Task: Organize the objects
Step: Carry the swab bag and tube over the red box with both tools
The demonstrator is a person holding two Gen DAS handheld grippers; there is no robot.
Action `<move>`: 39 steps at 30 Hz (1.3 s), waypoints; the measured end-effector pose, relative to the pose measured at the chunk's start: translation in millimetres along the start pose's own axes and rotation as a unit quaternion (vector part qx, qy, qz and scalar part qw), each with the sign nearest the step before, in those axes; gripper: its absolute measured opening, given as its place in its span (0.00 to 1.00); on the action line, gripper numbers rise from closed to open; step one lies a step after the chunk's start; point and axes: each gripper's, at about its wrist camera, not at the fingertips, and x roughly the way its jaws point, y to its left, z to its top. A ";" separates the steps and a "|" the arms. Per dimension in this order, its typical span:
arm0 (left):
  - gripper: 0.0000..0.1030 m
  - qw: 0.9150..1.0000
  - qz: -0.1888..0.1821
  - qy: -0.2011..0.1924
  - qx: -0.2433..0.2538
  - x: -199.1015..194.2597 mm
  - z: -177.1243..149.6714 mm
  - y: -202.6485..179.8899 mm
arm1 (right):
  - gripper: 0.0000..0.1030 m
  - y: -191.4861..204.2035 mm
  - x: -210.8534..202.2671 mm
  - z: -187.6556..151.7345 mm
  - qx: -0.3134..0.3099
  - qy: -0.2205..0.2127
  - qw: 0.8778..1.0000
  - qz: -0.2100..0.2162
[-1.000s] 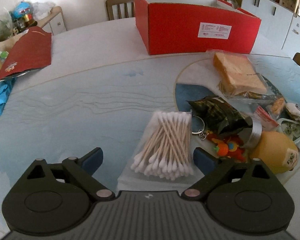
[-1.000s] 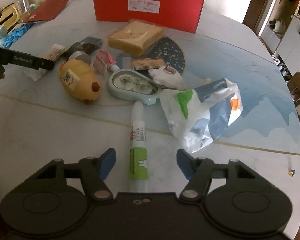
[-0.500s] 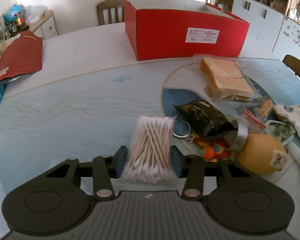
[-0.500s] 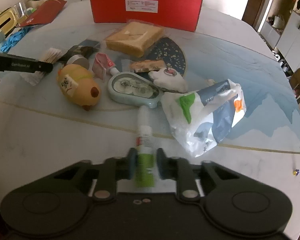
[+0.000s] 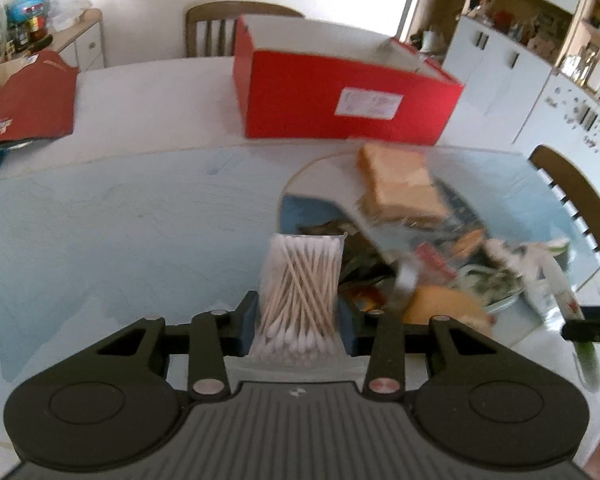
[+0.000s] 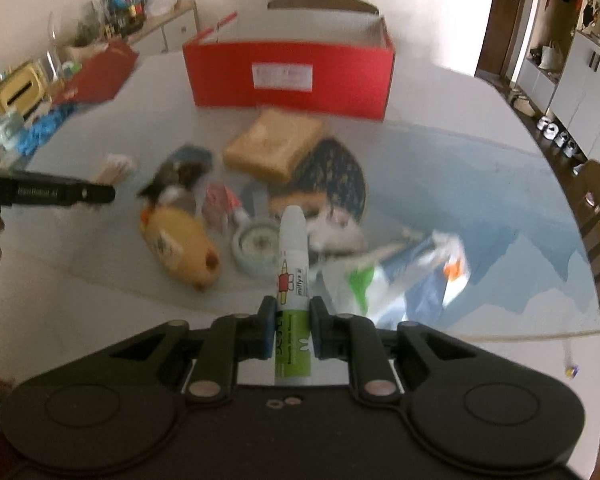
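My left gripper [image 5: 298,326] is shut on a clear bag of cotton swabs [image 5: 300,284] and holds it above the table. My right gripper [image 6: 293,326] is shut on a white and green glue tube [image 6: 293,276], lifted off the table and pointing forward. An open red box [image 5: 340,98] stands at the far side of the table; it also shows in the right wrist view [image 6: 290,74]. The left gripper shows as a dark bar at the left of the right wrist view [image 6: 48,194].
A pile lies between the grippers and the box: bagged bread [image 6: 272,146], a yellow plush toy [image 6: 180,246], a round pale-green case [image 6: 256,246], a crumpled plastic bag [image 6: 412,276], a dark snack packet [image 6: 180,170]. A red folder [image 5: 32,100] lies far left. Chairs stand behind the box and at right.
Both grippers closed on their objects, then lifted them off the table: the left with the swabs, the right with the glue tube. Both views now tilt up toward the red box.
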 end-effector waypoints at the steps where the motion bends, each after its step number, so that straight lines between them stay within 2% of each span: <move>1: 0.38 1.000 -0.005 -0.004 0.002 -3.1 4.2 -2.0 | 0.16 -1.3 -3.2 8.0 0.002 -0.005 1.000 0.002; 7: 0.38 0.999 -0.022 -0.024 0.019 -16.1 35.8 -11.8 | 0.16 -7.5 -16.2 52.1 0.006 -0.041 0.999 0.010; 15: 0.38 0.998 -0.038 -0.041 0.011 -16.4 87.1 -12.0 | 0.16 -17.4 -10.7 117.2 0.023 -0.069 0.997 0.019; 23: 0.38 0.998 -0.042 -0.041 0.010 1.5 147.6 -5.4 | 0.16 -16.7 7.8 175.5 0.021 -0.082 0.996 0.017; 30: 0.38 0.997 -0.030 -0.047 0.060 20.8 202.9 -7.9 | 0.16 -17.3 34.3 216.2 0.019 -0.085 0.996 0.000; 39: 0.38 0.995 -0.022 -0.036 0.094 73.5 261.8 -15.8 | 0.16 -26.8 80.6 258.8 0.024 -0.085 0.996 -0.022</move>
